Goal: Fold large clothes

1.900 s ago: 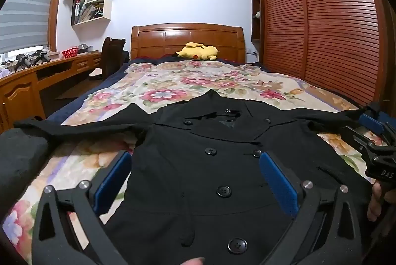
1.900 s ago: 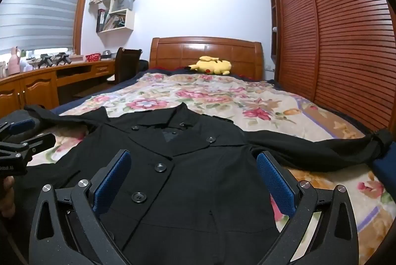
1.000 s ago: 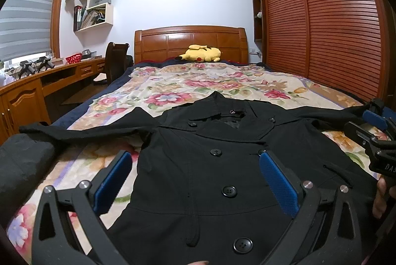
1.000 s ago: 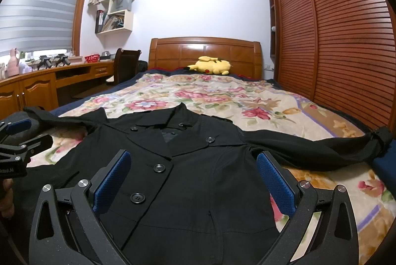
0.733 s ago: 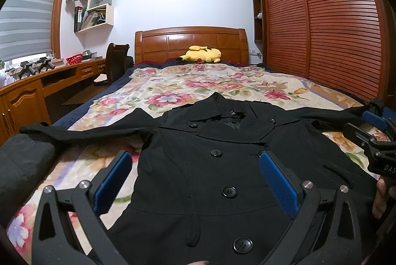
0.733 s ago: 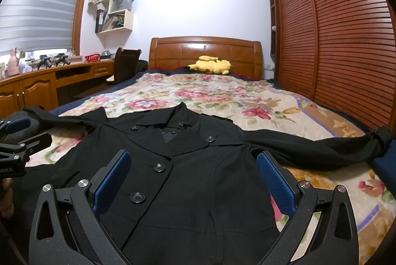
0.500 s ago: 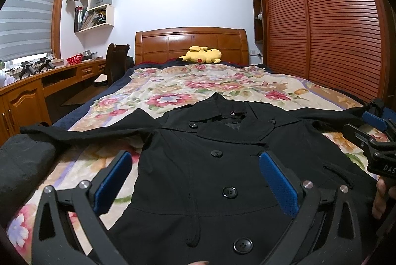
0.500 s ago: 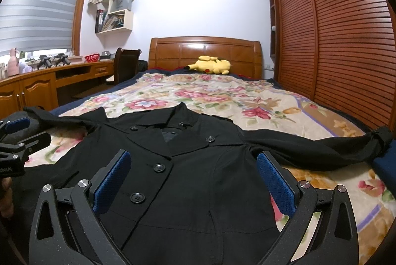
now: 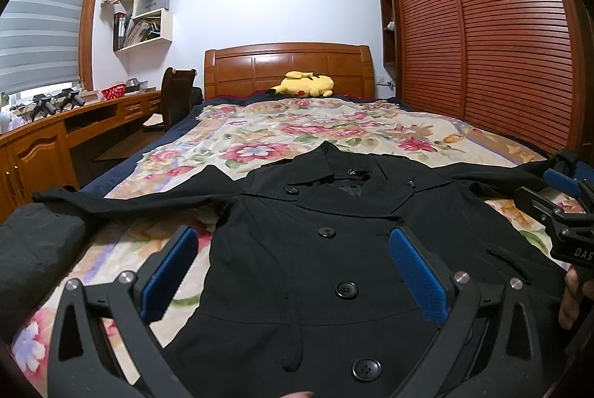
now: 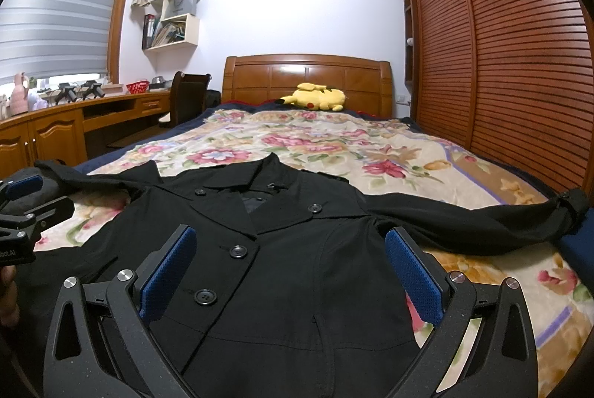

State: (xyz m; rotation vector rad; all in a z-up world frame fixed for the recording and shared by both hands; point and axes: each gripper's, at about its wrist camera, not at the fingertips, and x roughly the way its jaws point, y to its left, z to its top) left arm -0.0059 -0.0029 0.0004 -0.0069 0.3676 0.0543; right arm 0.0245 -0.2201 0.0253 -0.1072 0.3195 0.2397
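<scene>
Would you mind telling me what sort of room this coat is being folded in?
A bedroom, most likely in a home: the black coat lies on a bed with a wooden headboard, beside a louvred wardrobe and a built-in desk.

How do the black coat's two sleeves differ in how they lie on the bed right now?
The sleeve on the desk side runs flat and thin across the floral bedspread, its cuff out by the mattress edge; the sleeve on the wardrobe side looks fuller and ends in a strapped cuff over the blue edge. Both stretch straight out from the black double-breasted coat; neither is folded in or gripped.
</scene>
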